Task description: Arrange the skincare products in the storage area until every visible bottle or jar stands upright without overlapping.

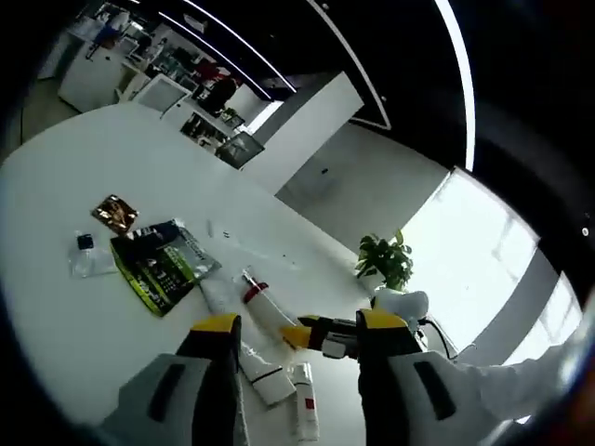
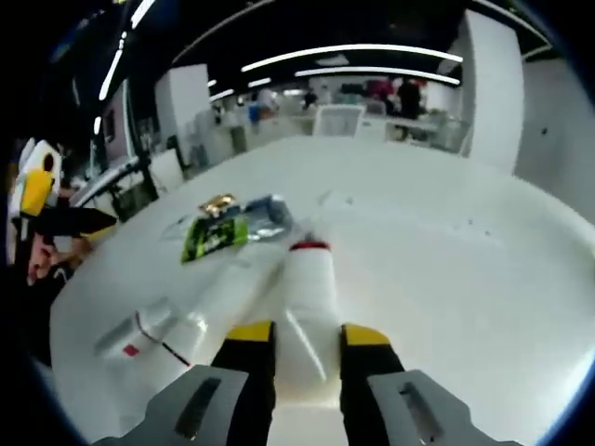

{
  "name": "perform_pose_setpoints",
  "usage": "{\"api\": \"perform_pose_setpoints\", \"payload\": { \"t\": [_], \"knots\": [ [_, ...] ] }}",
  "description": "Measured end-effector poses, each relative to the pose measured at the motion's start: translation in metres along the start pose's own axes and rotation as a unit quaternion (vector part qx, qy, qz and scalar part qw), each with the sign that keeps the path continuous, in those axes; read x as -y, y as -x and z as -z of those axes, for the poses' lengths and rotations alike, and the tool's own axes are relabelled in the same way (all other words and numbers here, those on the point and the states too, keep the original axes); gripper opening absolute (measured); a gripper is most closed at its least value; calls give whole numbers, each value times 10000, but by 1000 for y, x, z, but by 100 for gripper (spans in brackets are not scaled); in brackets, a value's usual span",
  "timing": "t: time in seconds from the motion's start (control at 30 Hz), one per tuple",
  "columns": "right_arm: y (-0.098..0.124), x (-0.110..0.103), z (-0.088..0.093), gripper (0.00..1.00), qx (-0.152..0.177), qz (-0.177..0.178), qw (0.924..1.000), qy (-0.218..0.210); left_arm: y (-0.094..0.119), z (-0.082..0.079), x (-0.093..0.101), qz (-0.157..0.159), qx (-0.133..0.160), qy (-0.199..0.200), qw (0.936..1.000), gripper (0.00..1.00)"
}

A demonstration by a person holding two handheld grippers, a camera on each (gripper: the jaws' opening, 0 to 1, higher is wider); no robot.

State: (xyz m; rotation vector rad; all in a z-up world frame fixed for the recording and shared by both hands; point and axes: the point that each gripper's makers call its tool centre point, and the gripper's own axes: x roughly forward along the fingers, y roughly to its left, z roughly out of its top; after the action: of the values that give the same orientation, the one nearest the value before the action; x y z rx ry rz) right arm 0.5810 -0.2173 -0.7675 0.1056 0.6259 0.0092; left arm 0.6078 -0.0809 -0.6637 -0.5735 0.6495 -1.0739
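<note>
In the right gripper view, the right gripper [image 2: 309, 336] has its yellow-tipped jaws clamped on a smooth white tube [image 2: 307, 302] with a red band, low centre. A glossy green pouch [image 2: 216, 234] lies upper left on the white table [image 2: 446, 279]. In the left gripper view, the left gripper [image 1: 299, 325] has its jaws apart, above flat-lying white tubes [image 1: 270, 367].

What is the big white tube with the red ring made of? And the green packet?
The white tube looks like soft matte plastic: smooth, dull, flattened at its end. The green packet looks like shiny foil or plastic film, since it crinkles and glints. Neither is certain from looks alone.
</note>
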Motion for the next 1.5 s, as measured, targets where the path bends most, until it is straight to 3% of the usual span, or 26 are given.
{"api": "perform_pose_setpoints", "payload": {
  "t": [0.17, 0.33, 0.37, 0.43, 0.53, 0.7, 0.8, 0.87, 0.97, 1.0, 1.1, 1.2, 1.3, 1.5],
  "knots": [
    [3, 0, 1, 17, 174, -126, 9996, -177, -25, 0, -5, -108, -128, 205, 9997, 50],
    [6, -2, 2, 17, 392, -386, 9946, -880, -52, -5, -6, -111, -5, 972, 9952, 53],
    [7, -2, 2, 17, 409, -418, 9931, -1019, -56, -5, -6, -110, -16, 968, 9952, 54],
    [8, -2, 3, 17, 421, -583, 9859, -1514, -68, -6, -8, -139, -39, 973, 9952, 57],
    [9, 3, 4, 17, 474, -705, 9778, -1917, -82, -5, -10, -216, -165, 889, 9957, 60],
    [11, 4, 4, 17, 521, -973, 9594, -2594, -104, 11, -19, -414, -497, 1058, 9923, 65],
    [11, 5, 6, 17, 498, -1075, 9565, -2667, -114, 19, -24, -491, -637, 1092, 9908, 67],
    [12, 3, 7, 17, 497, -1174, 9494, -2872, -118, 25, -20, -496, -678, 1221, 9890, 67],
    [12, 4, 7, 17, 487, -1287, 9393, -3142, -131, 31, -29, -629, -784, 1461, 9842, 65],
    [12, 5, 8, 17, 487, -1318, 9374, -3186, -134, 29, -29, -667, -638, 1489, 9845, 64],
    [12, 5, 8, 17, 464, -1349, 9350, -3247, -152, 18, -42, -786, -397, 1889, 9781, 64],
    [13, 5, 8, 18, 410, -1398, 9343, -3253, -153, 22, -39, -712, -624, 2299, 9686, 61],
    [13, 6, 8, 18, 402, -1410, 9337, -3268, -152, 28, -34, -602, -988, 2201, 9686, 59],
    [16, 3, 10, 18, 434, -1522, 9306, -3301, -160, 26, -36, -737, -1027, 2035, 9709, 59]
  ]
}}
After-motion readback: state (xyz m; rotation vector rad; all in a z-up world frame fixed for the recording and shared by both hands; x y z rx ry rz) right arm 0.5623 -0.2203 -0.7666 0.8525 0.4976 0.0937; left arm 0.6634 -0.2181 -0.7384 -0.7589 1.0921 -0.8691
